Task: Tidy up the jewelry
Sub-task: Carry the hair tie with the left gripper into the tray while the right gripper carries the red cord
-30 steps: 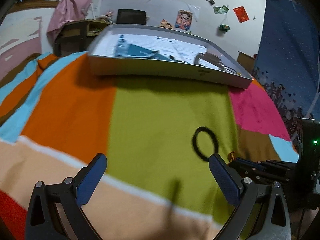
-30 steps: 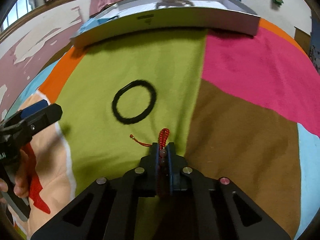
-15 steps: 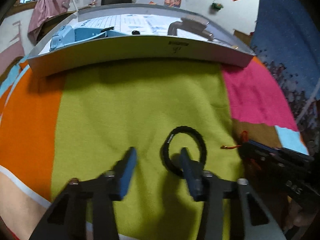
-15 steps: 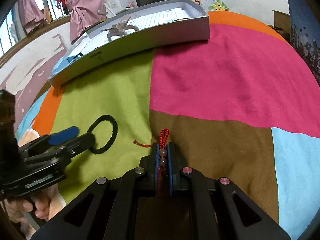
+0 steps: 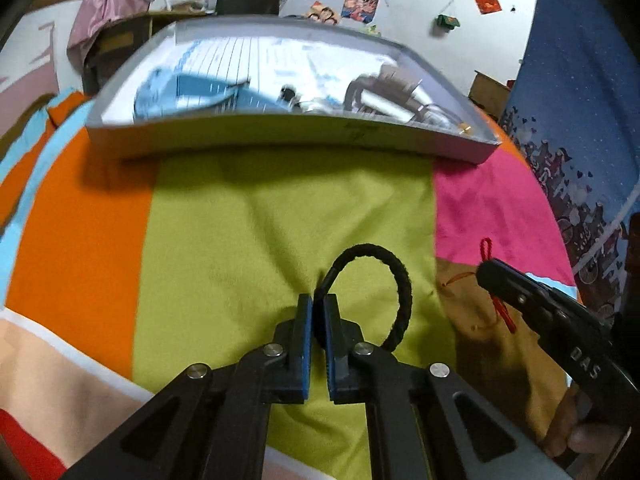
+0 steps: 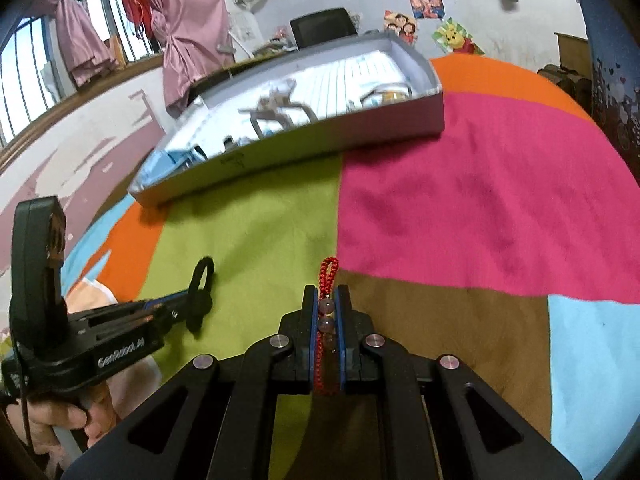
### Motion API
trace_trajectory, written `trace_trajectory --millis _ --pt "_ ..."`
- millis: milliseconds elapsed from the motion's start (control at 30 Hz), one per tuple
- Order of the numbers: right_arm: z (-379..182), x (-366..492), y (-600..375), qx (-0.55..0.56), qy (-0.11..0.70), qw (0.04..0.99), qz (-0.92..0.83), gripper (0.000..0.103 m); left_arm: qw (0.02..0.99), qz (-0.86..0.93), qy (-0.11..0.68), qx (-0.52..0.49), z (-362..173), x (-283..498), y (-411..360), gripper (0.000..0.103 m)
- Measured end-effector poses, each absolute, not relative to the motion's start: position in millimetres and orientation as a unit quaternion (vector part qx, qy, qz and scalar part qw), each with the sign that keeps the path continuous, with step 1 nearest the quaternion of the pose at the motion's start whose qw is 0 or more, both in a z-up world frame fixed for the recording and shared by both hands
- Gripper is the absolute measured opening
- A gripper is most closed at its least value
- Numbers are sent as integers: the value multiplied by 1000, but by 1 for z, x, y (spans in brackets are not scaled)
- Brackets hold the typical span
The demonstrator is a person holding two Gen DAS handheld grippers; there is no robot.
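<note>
Left tool clamped on black hair tie, right tool on beaded bracelet

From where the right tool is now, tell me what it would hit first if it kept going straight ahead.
Probably the blanket: the right tool, shut on the red bead bracelet, points down at its brown and pink patches. The grey box lies further off, up and left, though depth is unclear.

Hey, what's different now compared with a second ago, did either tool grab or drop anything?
The left tool moved over to the black hair tie, its jaws closing from wide open until they pinched the band's left side; the tie now stands up off the patchwork blanket. The right tool stayed clamped on the red beaded bracelet and carried it from green onto brown cloth. The grey tray has not moved.
</note>
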State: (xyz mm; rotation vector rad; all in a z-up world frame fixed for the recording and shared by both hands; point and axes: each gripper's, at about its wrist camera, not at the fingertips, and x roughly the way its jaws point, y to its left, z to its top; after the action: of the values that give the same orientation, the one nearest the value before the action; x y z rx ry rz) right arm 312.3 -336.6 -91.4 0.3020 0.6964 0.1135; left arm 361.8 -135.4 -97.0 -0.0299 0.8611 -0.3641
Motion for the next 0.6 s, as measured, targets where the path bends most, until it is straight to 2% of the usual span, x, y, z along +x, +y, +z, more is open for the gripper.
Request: trace_trajectory --millis 267,600 --pt "-53 315 -351 149 273 948 63 7 907 -173 383 -25 -47 373 -129 5" --pt "-10 351 -382 153 205 965 58 7 922 -167 345 -48 -5 434 -142 5"
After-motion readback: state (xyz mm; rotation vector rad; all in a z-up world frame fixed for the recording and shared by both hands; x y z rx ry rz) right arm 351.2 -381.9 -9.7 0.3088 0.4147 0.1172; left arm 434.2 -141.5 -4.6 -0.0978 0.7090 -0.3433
